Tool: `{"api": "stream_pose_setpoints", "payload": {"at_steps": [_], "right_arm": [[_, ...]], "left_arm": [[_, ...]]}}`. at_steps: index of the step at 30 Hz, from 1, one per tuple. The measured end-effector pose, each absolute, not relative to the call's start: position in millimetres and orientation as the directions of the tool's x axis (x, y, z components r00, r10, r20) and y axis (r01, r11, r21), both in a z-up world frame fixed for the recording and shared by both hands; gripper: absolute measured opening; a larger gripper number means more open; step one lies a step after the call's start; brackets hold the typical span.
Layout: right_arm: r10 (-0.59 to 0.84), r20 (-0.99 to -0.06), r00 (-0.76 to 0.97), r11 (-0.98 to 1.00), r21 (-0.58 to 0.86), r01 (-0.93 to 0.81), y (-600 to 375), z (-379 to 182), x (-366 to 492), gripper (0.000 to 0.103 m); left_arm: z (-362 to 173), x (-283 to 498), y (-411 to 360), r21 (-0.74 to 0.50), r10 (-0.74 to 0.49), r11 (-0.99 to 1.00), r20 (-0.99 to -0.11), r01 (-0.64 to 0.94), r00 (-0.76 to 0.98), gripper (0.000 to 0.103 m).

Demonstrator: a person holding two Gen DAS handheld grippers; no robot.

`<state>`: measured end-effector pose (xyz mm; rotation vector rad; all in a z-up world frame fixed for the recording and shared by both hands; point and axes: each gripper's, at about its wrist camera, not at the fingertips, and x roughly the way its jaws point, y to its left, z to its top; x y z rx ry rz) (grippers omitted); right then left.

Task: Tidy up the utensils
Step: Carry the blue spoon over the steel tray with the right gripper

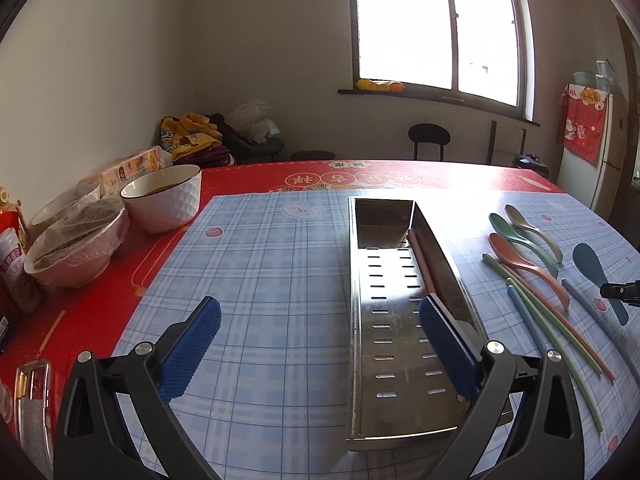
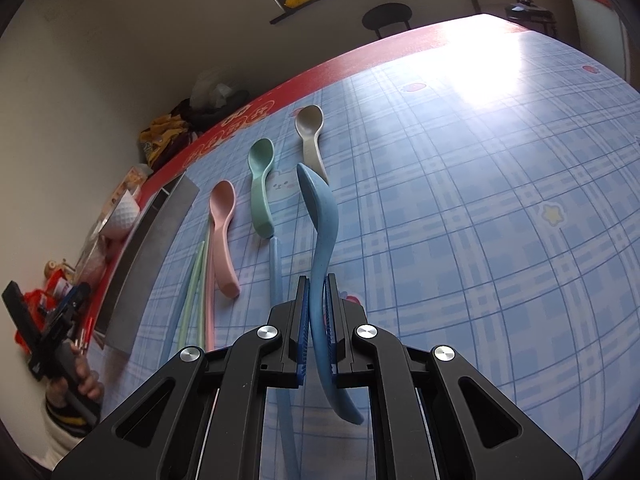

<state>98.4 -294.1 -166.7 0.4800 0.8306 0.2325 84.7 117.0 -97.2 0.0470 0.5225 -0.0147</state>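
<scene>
Right gripper (image 2: pixel 316 300) pinches blue spoon (image 2: pixel 320 216); left gripper (image 1: pixel 320 320) spread wide, nothing in it, over metal tray (image 1: pixel 384 280) w/ pink chopsticks (image 1: pixel 422 264).

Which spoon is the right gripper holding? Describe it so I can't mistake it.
On the blue checked mat, right of the steel tray, lies a row of spoons. The blue spoon is lifted above them, in the right gripper; pink, green and beige lie flat.
</scene>
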Motion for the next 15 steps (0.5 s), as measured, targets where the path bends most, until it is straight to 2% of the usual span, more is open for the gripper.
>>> {"api": "stream_pose_setpoints", "payload": {"at_steps": [5, 10, 15], "right_arm": [[0.310, -0.685, 0.659, 0.888, 0.456, 0.056, -297.0, -166.6, 95.7, 0.008], [0.249, -0.719, 0.649, 0.910, 0.403, 0.097, -289.6, -158.5, 97.3, 0.008], [0.289, -0.695, 0.659, 0.902, 0.427, 0.054, -265.2, -139.7, 107.1, 0.008]], "left_arm": [[-95.7, 80.3, 114.7, 0.060, 0.013, 0.998, -0.482, 0.018, 0.876, 0.097], [-93.8, 78.3, 127.2, -0.002, 0.002, 1.000, -0.472, -0.004, 0.882, 0.097], [-92.8, 79.2, 143.2, -0.077, 0.006, 0.996, -0.468, -0.048, 0.884, 0.097]]}}
